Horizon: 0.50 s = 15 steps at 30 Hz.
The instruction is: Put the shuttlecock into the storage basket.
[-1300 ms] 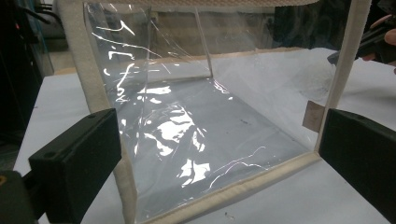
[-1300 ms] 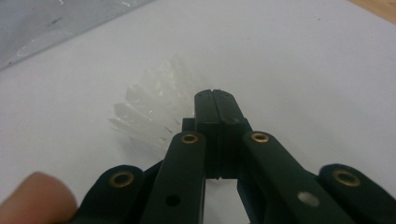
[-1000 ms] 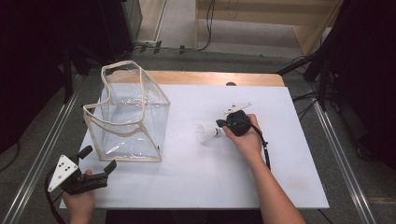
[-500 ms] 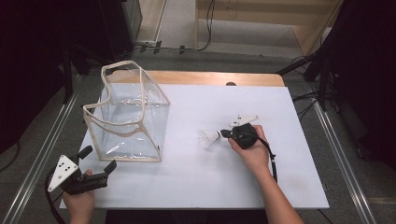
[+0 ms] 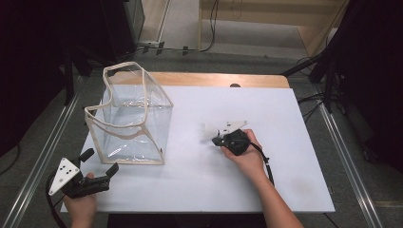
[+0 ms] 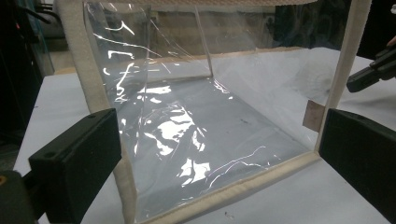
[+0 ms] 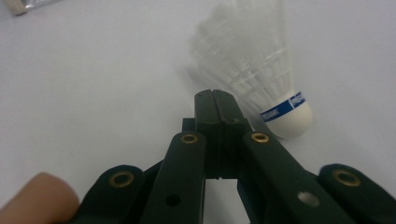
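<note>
A white shuttlecock (image 5: 208, 130) lies on its side on the white table (image 5: 285, 156), right of centre. In the right gripper view the shuttlecock (image 7: 261, 65) has a white cork tip with a blue band. My right gripper (image 7: 215, 100) is shut with nothing between its jaws, and its tip rests just left of the cork. From above, the right gripper (image 5: 222, 139) sits directly behind the shuttlecock. A clear plastic bag with cream trim (image 5: 128, 118) stands open-topped at the left. My left gripper (image 5: 100, 161) is open near the front left corner, facing the bag (image 6: 201, 126).
The table's wooden far edge (image 5: 204, 80) borders a dark floor with cables. Metal rails run along both sides of the table. The right gripper's cable (image 5: 266, 164) trails beside the forearm. The right gripper (image 6: 373, 74) shows past the bag in the left gripper view.
My right hand and gripper have drawn back toward the near side of the table. The shuttlecock lies about where it was. The left gripper and the bag have not moved.
</note>
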{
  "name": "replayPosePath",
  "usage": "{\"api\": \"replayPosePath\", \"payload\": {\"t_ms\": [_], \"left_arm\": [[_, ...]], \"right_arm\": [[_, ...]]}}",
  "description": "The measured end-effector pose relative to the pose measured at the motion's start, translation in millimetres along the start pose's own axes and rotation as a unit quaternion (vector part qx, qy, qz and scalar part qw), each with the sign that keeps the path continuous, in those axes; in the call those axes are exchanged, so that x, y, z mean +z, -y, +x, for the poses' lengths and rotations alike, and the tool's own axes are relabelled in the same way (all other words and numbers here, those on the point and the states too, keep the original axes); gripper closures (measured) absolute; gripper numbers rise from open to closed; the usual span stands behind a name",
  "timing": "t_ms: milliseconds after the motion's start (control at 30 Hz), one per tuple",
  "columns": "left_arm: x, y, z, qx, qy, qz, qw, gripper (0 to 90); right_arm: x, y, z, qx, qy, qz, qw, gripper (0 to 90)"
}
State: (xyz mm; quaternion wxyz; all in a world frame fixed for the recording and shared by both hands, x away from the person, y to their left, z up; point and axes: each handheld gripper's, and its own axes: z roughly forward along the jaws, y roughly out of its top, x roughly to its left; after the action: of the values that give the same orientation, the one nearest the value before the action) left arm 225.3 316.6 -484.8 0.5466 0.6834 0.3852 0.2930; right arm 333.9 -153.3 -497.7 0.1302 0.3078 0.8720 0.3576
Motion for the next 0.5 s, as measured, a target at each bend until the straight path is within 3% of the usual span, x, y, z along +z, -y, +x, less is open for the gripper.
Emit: {"api": "replayPosePath", "payload": {"t_ms": [200, 500], "left_arm": [[-0.1, 0.0, -0.3, 0.001, 0.001, 0.001, 1.0000, 0.0], [-0.2, 0.0, 0.2, 0.000, 0.000, -0.001, 1.0000, 0.0]], "right_arm": [[6.5, -8.9, -6.8, 0.017, -0.003, -0.007, 0.9998, 87.6], [10.4, -17.4, -20.8, 0.040, 0.012, -0.005, 0.9991, 87.5]]}}
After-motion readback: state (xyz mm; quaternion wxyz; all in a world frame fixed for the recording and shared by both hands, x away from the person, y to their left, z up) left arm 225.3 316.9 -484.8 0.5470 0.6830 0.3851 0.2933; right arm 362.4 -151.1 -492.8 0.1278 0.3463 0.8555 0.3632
